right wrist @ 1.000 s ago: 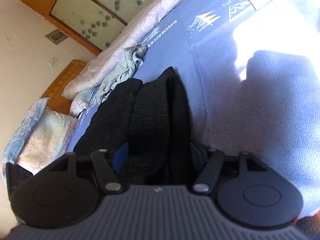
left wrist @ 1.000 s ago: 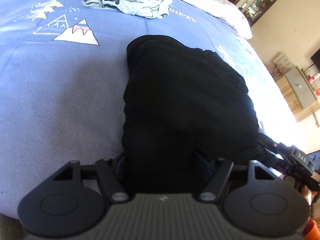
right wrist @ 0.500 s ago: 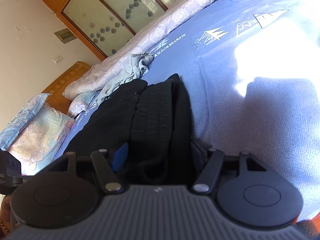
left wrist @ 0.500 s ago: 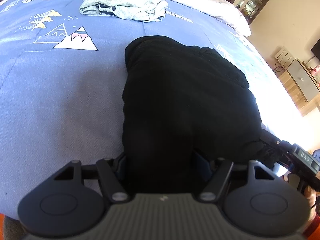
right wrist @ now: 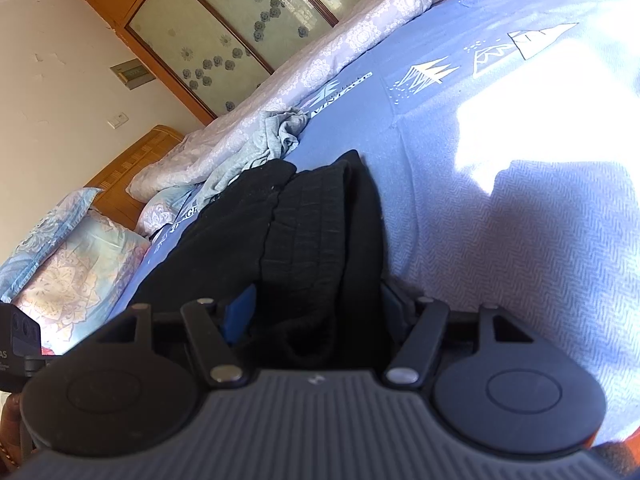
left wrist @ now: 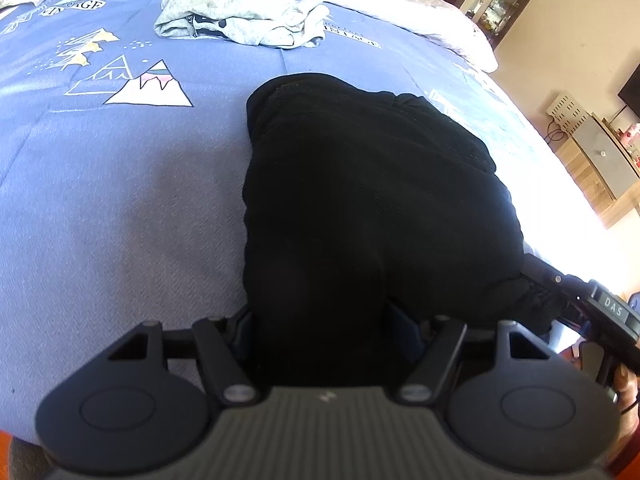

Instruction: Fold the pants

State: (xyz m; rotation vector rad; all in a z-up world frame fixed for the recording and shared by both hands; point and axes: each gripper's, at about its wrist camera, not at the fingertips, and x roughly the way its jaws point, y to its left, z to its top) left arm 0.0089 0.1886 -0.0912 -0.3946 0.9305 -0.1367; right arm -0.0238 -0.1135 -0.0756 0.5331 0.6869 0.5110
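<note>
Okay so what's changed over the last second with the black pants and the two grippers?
Very little. Both views tipped slightly up the bed, so the grippers shifted a bit. The left gripper and right gripper stay shut on the black pants, still folded on the blue bedspread. The grey garment hasn't moved.

Thick black fabric pants point(left wrist: 360, 208) cover the fingers of the left gripper point(left wrist: 320, 332); grip contact unseen. Same for the right gripper point(right wrist: 316, 320): only a blue pad point(right wrist: 240, 316) edge shows. Crumpled grey garment point(right wrist: 256, 148) partly hidden behind the pants. Floral pillow point(right wrist: 60, 268) cut by left edge.
</note>
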